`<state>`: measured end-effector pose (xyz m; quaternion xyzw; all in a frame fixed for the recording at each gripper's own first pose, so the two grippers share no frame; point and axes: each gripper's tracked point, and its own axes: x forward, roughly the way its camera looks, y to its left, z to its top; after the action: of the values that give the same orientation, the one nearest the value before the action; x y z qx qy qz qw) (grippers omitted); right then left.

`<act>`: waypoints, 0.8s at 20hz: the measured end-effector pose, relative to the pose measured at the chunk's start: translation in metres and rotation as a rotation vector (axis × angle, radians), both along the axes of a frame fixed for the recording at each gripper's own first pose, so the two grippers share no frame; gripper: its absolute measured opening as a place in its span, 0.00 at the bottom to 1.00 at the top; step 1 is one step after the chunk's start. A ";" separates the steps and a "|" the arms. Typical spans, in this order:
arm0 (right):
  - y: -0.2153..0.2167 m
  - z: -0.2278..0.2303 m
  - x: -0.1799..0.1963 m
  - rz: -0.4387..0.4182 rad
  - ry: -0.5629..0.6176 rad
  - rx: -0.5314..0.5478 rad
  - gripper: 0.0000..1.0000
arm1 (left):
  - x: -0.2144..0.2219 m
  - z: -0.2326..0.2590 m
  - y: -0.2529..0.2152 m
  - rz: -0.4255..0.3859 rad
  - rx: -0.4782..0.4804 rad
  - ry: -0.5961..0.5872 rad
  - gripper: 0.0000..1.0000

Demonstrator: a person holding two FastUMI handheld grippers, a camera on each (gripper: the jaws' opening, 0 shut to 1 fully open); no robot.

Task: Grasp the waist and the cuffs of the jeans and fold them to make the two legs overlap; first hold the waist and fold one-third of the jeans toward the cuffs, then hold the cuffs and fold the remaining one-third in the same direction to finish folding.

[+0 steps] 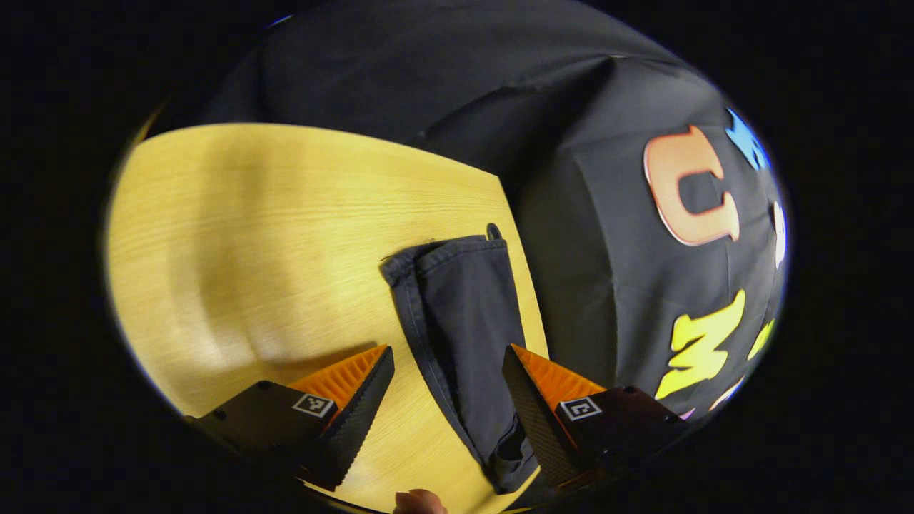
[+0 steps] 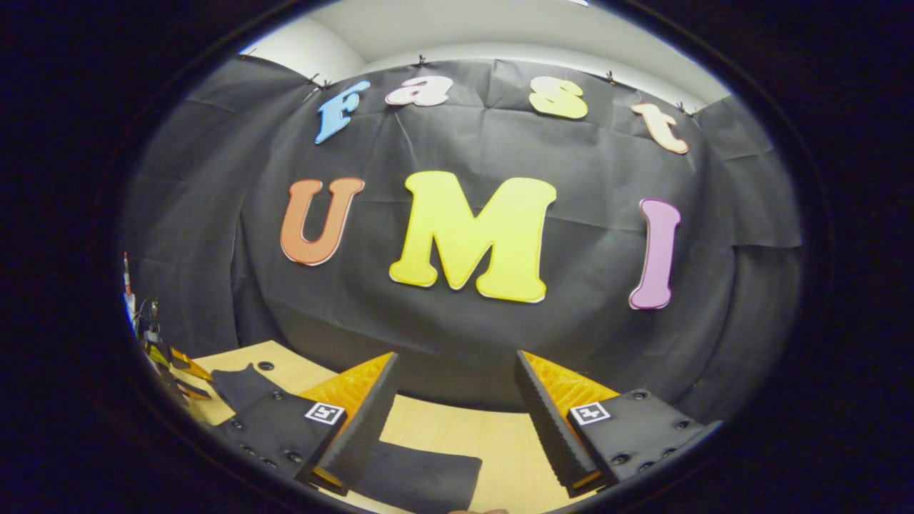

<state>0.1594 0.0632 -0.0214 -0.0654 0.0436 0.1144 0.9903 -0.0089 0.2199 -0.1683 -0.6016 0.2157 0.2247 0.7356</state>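
Left claw [image 1: 448, 364] hangs wide open, gripping nothing, the jeans [image 1: 460, 321] lying on the surface [image 1: 271, 235] just ahead between its fingers. Right claw [image 2: 455, 371] gapes too, empty, jeans [image 2: 421, 478] lying below it.

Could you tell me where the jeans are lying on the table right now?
In the left gripper view the jeans lie on the wooden table along its right edge, next to the booth wall, between the open left tongs.
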 end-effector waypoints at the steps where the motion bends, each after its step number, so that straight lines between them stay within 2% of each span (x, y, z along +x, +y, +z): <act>1: -0.007 0.001 0.002 -0.013 0.000 -0.001 0.98 | 0.003 0.001 0.004 0.024 -0.027 -0.011 0.99; 9: -0.039 -0.003 0.008 -0.067 0.015 -0.012 0.99 | 0.033 0.002 0.018 0.124 -0.122 -0.057 0.99; 13: -0.056 -0.005 0.010 -0.090 0.024 -0.022 0.99 | 0.049 0.005 0.027 0.198 -0.202 -0.113 0.99; 14: -0.062 -0.005 0.010 -0.099 0.025 -0.020 0.99 | 0.053 0.005 0.027 0.208 -0.208 -0.126 0.88; 15: -0.067 -0.004 0.011 -0.107 0.027 -0.020 0.99 | 0.056 0.005 0.026 0.210 -0.206 -0.135 0.99; 16: -0.071 -0.004 0.012 -0.113 0.028 -0.021 0.99 | 0.060 0.004 0.025 0.209 -0.199 -0.142 0.98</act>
<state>0.1715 -0.0082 -0.0253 -0.0715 0.0621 0.0585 0.9938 0.0507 0.2448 -0.1639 -0.7052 0.1205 0.2345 0.6582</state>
